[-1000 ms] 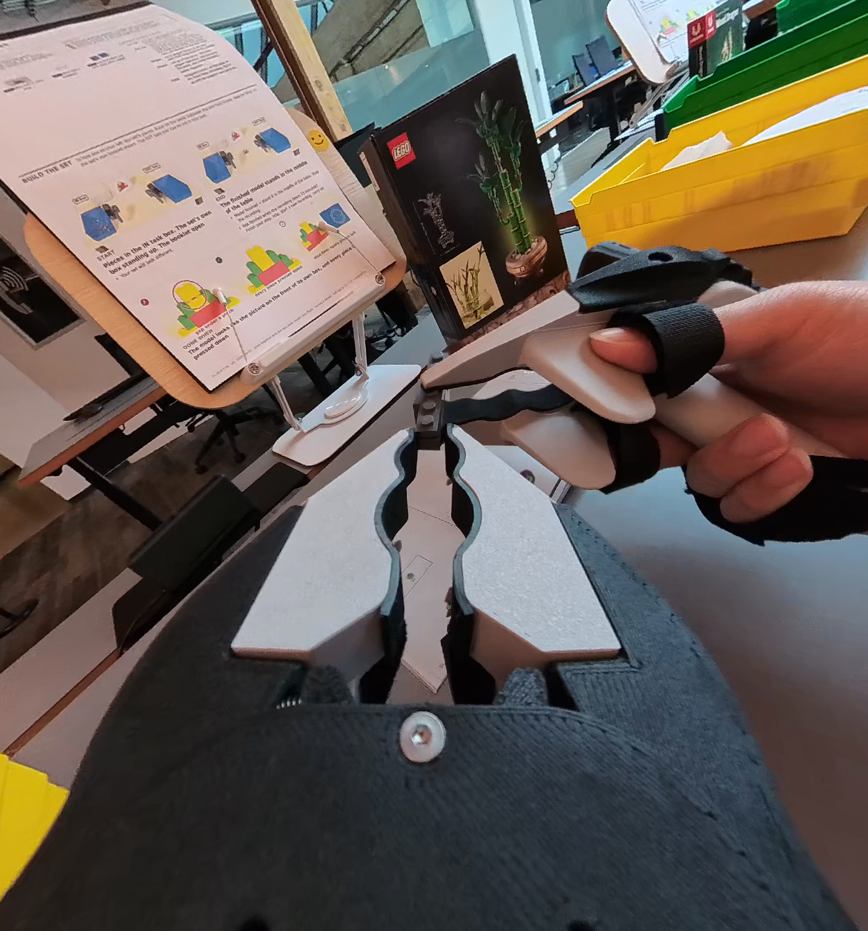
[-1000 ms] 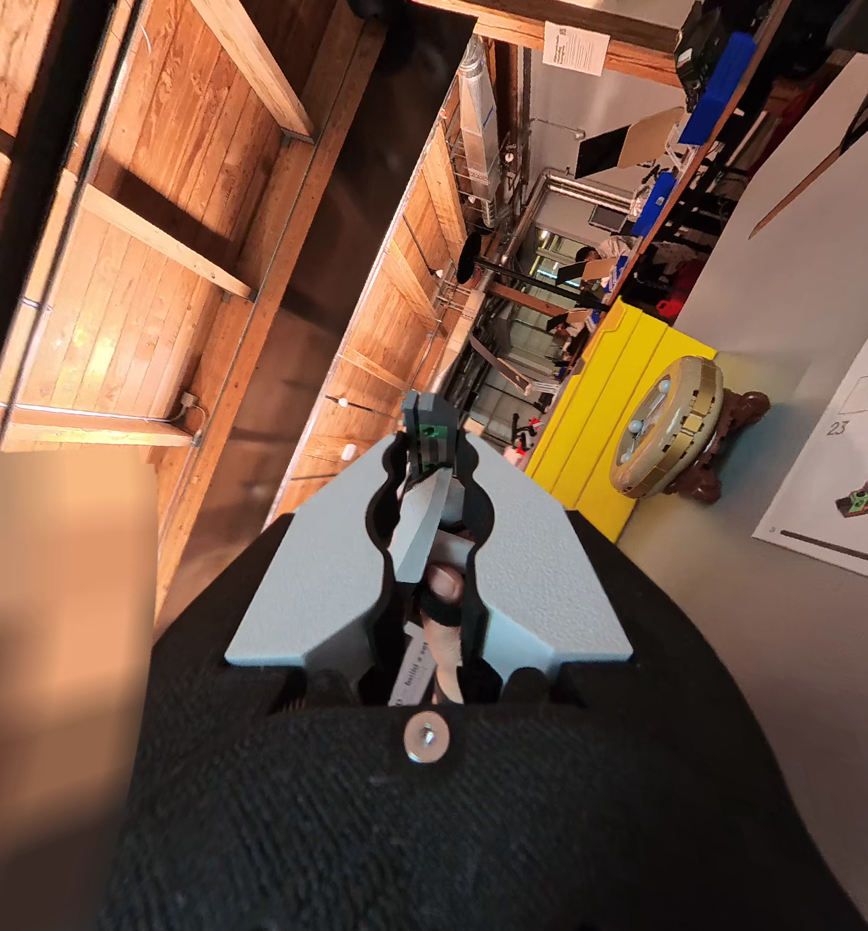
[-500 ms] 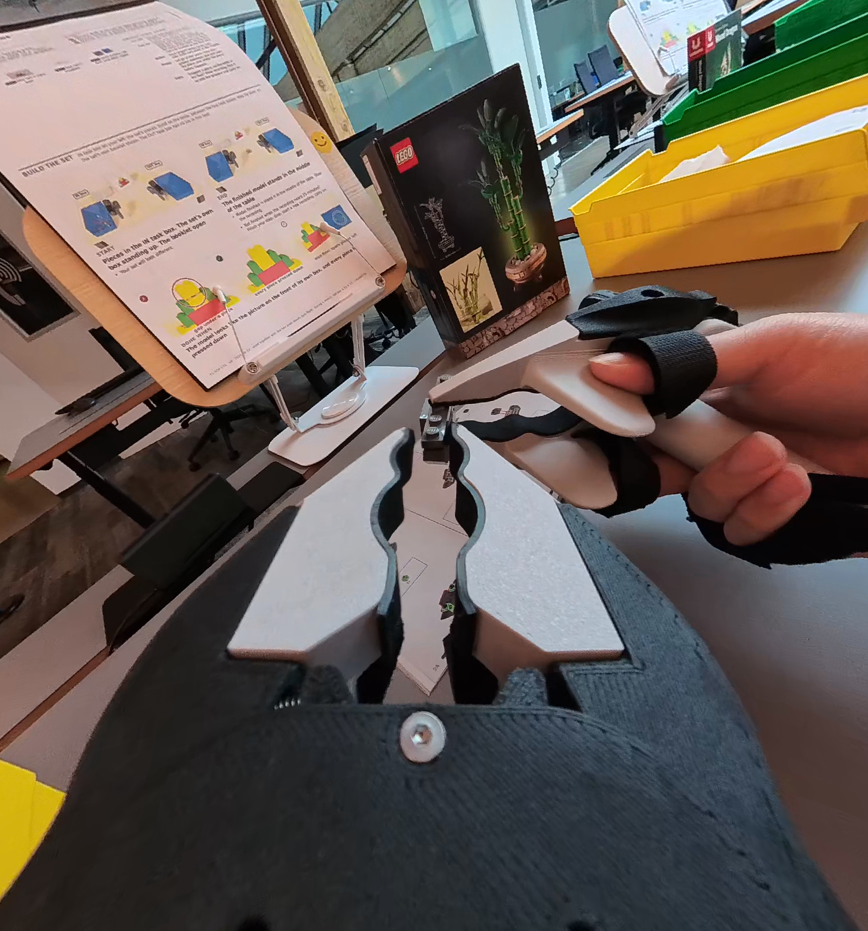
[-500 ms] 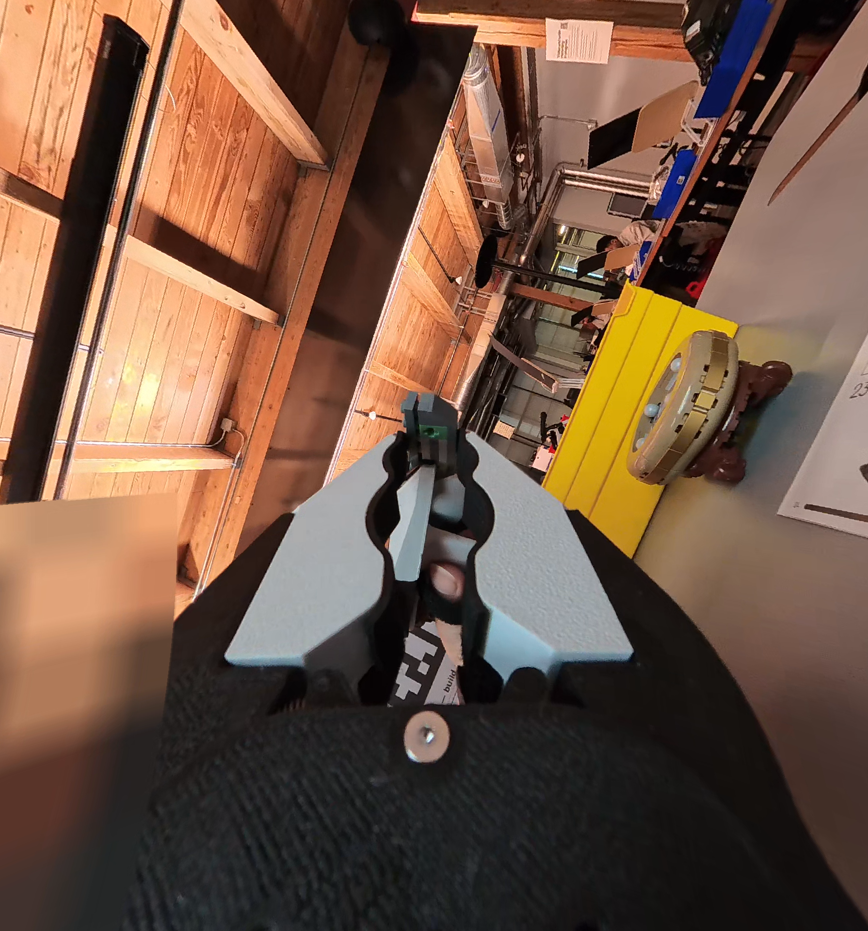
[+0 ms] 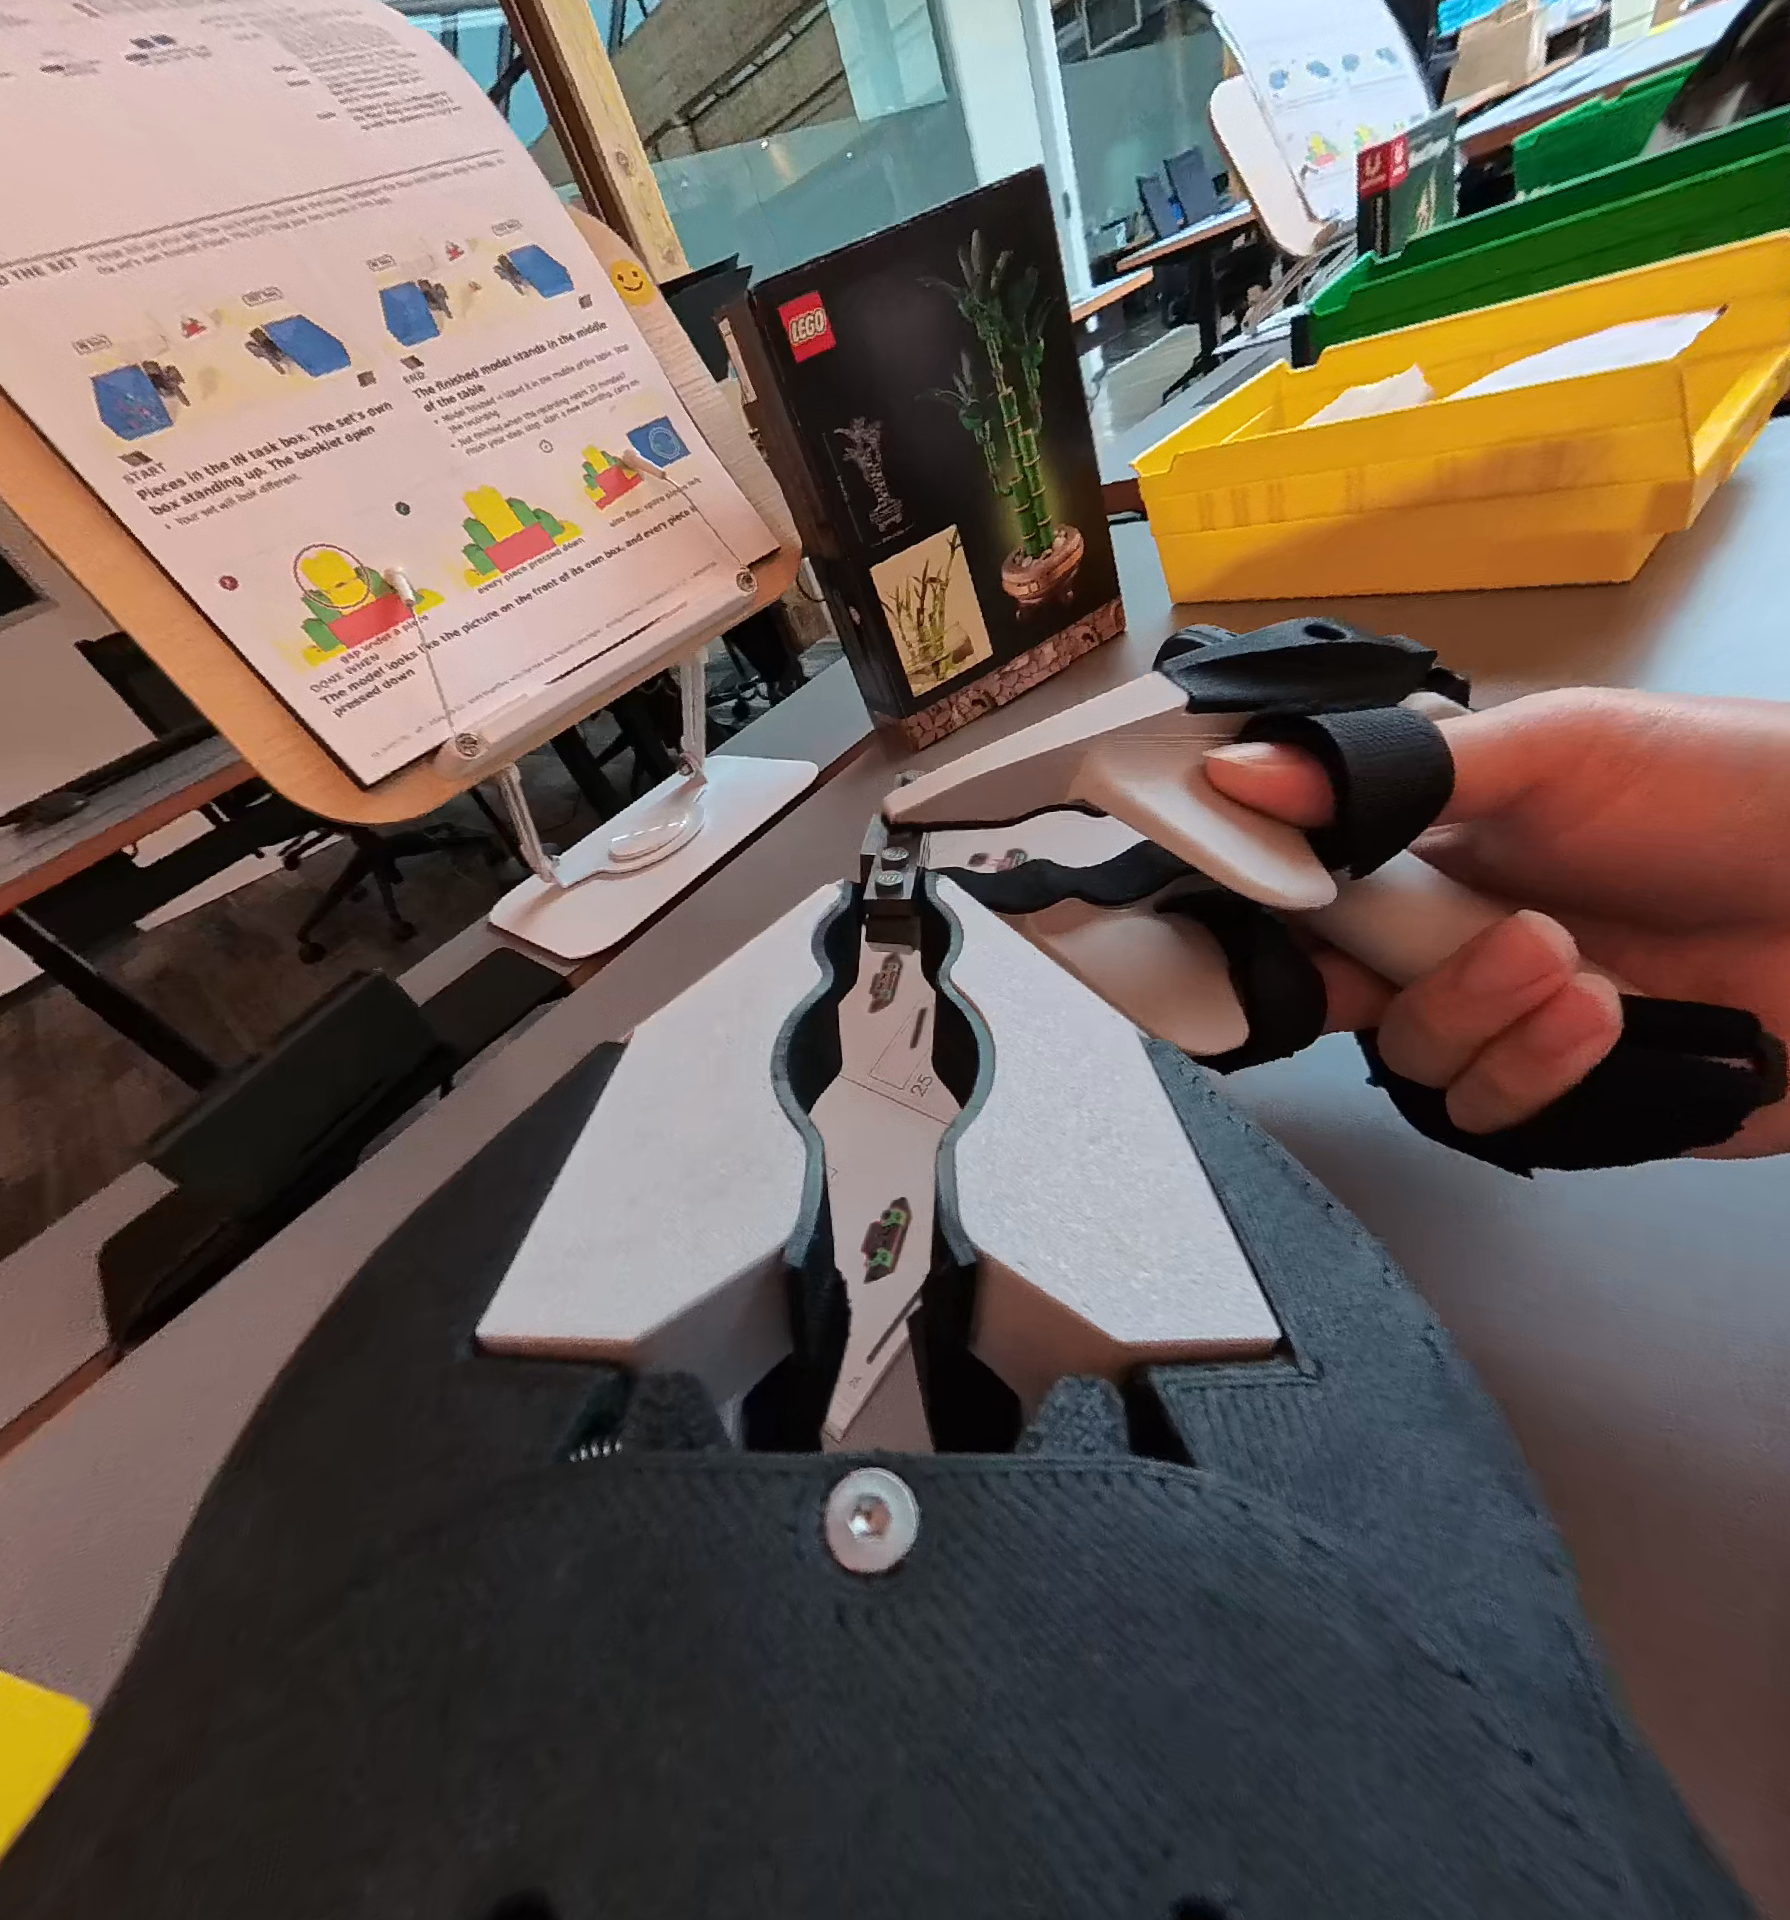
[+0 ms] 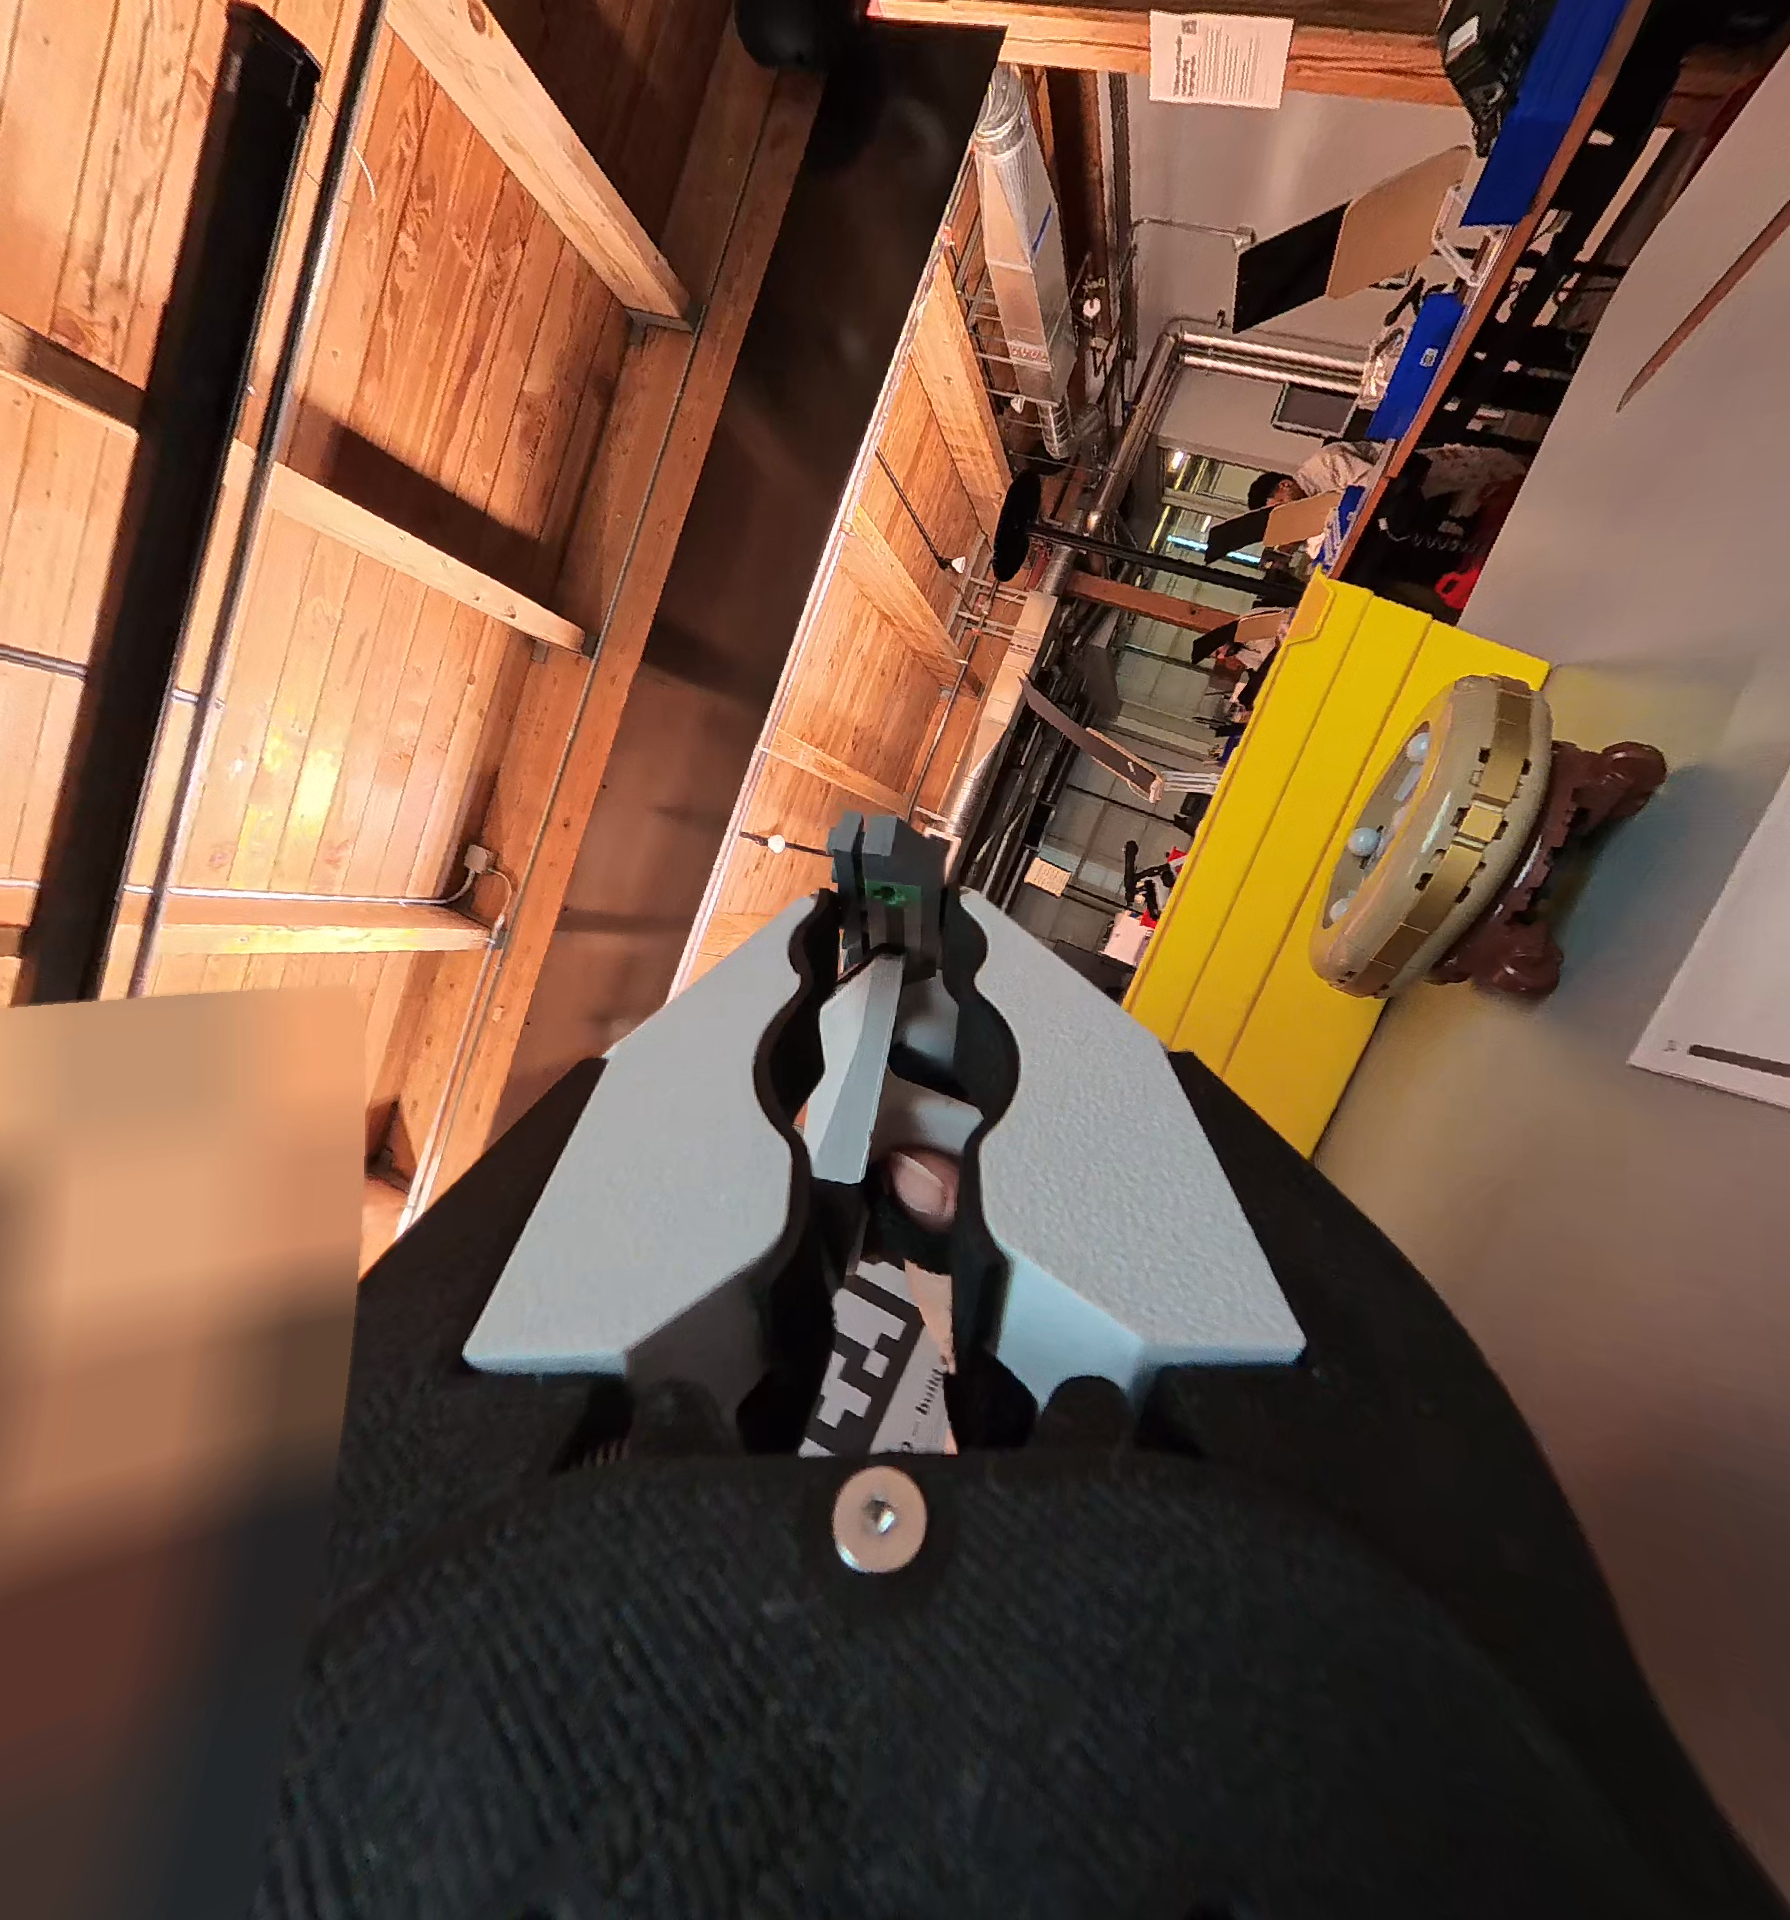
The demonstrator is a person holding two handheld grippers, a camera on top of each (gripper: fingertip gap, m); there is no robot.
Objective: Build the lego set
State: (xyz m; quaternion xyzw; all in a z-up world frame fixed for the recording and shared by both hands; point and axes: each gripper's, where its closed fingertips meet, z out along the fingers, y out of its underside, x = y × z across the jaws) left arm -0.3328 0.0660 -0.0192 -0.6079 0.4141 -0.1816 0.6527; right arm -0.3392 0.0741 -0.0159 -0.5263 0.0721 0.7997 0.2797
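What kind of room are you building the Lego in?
Probably a big shared workshop or office. There are grey work tables, yellow parts bins, an instruction sheet on a stand, and a timber ceiling.

My left gripper point(image 5: 893, 906) pinched a dark grey brick assembly point(image 5: 892, 883) (studs up), while my right gripper point(image 5: 896, 816) met it above the table point(image 5: 1649, 1351).

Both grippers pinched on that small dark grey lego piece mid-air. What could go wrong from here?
1. Left gripper and right gripper each hold the dark grey lego assembly only at their fingertips; a twist may pop it out.
2. It hangs above the instruction booklet; a drop could bounce off the table.
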